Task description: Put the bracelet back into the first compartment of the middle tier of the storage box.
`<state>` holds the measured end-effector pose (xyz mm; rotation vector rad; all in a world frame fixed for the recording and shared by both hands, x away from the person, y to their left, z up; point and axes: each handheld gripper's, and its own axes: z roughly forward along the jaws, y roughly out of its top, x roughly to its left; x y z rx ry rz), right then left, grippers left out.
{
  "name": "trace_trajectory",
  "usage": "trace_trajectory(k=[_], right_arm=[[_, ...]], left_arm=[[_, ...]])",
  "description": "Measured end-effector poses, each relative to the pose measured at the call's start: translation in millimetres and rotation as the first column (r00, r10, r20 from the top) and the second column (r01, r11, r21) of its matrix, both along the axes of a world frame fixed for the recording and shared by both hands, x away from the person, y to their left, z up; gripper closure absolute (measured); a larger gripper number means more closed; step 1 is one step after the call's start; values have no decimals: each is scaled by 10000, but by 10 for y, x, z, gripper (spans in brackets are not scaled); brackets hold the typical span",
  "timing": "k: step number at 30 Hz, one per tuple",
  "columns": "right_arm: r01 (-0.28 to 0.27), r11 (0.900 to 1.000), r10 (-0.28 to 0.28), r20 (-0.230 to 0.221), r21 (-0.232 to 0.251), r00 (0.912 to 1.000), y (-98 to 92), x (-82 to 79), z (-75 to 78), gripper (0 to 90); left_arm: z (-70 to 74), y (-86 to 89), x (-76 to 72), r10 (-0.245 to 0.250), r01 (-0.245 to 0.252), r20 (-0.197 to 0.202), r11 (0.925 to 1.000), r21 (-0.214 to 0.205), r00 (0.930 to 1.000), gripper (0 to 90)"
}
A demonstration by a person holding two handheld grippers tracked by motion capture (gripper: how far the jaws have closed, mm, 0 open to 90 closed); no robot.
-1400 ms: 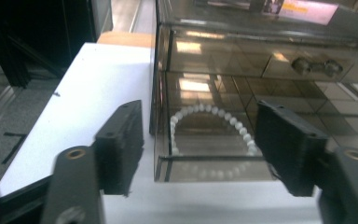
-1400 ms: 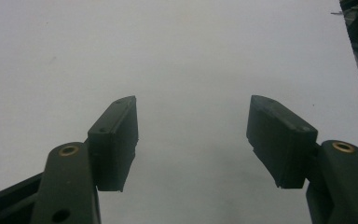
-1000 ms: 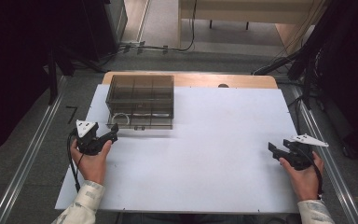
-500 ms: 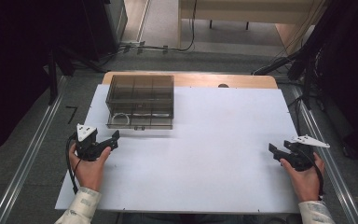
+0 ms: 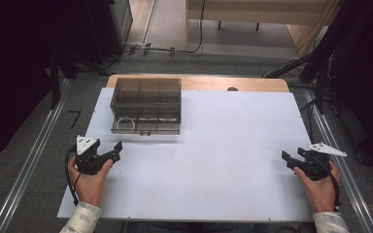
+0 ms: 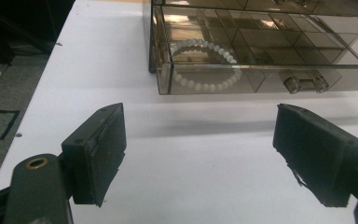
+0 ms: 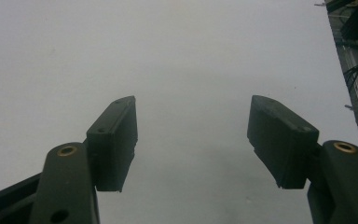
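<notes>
A smoky clear plastic drawer box stands at the back left of the white table top. Its bottom drawer is pulled out a little and holds a white bead bracelet in its left compartment. My left gripper is open near the table's front left, a short way in front of the drawer, with nothing between its pads. My right gripper is open at the front right over bare white surface, its pads empty.
Two small knobs stick out of the drawer front. A wooden strip edges the far side of the table. Metal rails run along both sides, with dark stands and cables behind.
My left gripper has drawn back from the drawer box toward the table's front edge. The right gripper has stayed nearly still.
</notes>
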<state>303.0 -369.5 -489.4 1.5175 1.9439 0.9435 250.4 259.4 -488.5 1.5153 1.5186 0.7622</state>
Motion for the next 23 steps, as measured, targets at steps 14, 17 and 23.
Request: trace_trajectory(k=[14, 17, 23], right_arm=[[115, 9999, -115, 29, 62, 9999, -45, -105, 14, 315], [128, 9999, -128, 40, 69, 9999, -56, -124, 11, 315], [158, 9999, -158, 54, 71, 9999, -56, -149, 18, 313]], left_arm=[[-27, 42, -132, -87, 87, -20, 9999, -77, 10000, 178], [-35, 42, -147, -132, 132, -66, 9999, -90, 9999, 178], [-42, 45, -148, -146, 146, -46, 9999, -79, 9999, 178]])
